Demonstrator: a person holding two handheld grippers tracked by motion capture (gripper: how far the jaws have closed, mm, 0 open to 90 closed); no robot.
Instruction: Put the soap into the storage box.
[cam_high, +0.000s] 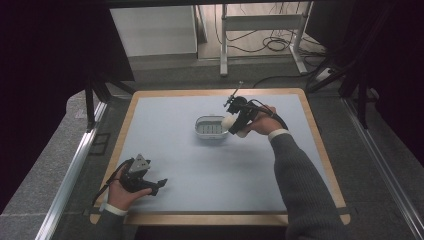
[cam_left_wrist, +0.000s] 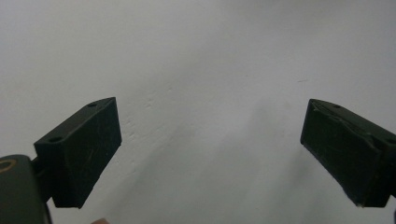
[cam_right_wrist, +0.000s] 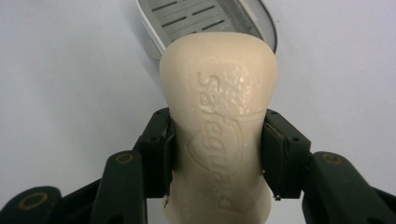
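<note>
A cream soap bar (cam_right_wrist: 218, 135) is clamped between the jaws of the right gripper (cam_right_wrist: 217, 154), just beside the white soap dish (cam_high: 210, 127) near the middle of the bench (cam_high: 165, 125). Placement seems next: the bar must be aligned over the dish, lowered and released. The left gripper (cam_left_wrist: 210, 154) is rested near the front left corner, jaws wide and empty.

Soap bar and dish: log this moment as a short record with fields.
held item: cream soap bar, embossed lettering on its face
holder: right hand-held gripper, jaws clamped on the bar's sides
target nearby: white soap dish with slotted insert, nothing in it
bar position: at the dish's right edge, not yet inside
left hand-held gripper: jaws wide apart, nothing between them, near the front left of the table
surface: pale blue mat on a wood-edged table
</note>
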